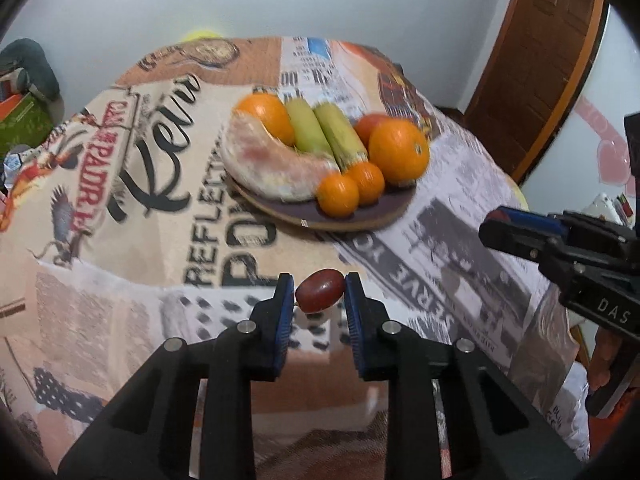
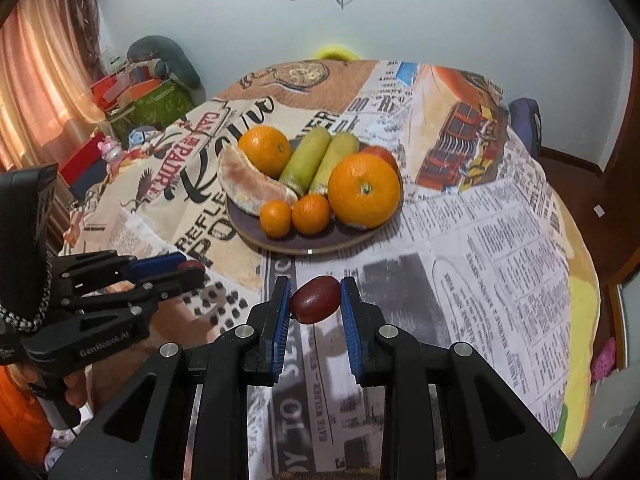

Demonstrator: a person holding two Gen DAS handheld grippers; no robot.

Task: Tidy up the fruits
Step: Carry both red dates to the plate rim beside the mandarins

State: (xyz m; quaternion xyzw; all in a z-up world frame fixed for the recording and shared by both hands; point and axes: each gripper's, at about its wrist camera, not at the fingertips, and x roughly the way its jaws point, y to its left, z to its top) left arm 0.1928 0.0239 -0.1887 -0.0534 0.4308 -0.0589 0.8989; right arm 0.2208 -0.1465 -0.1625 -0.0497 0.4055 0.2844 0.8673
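My left gripper [image 1: 320,288] is shut on a dark red grape [image 1: 320,290], held above the tablecloth in front of the plate [image 1: 352,220]. My right gripper [image 2: 315,298] is shut on a second dark red grape [image 2: 315,299], also short of the plate [image 2: 320,242]. The plate holds two large oranges [image 2: 364,190], two small mandarins [image 2: 311,213], two green bananas [image 2: 306,160], a peeled pomelo slice [image 2: 250,186] and a red fruit [image 2: 382,154] behind. The left gripper shows in the right wrist view [image 2: 192,270] with its grape [image 2: 191,266]; the right gripper shows at the right of the left wrist view [image 1: 490,226].
A round table [image 2: 480,240] with a newspaper-print cloth fills both views. A cluttered pile of boxes [image 2: 136,96] and a curtain [image 2: 40,80] stand at the left. A wooden door [image 1: 536,72] is at the right, a chair back [image 2: 526,120] behind the table.
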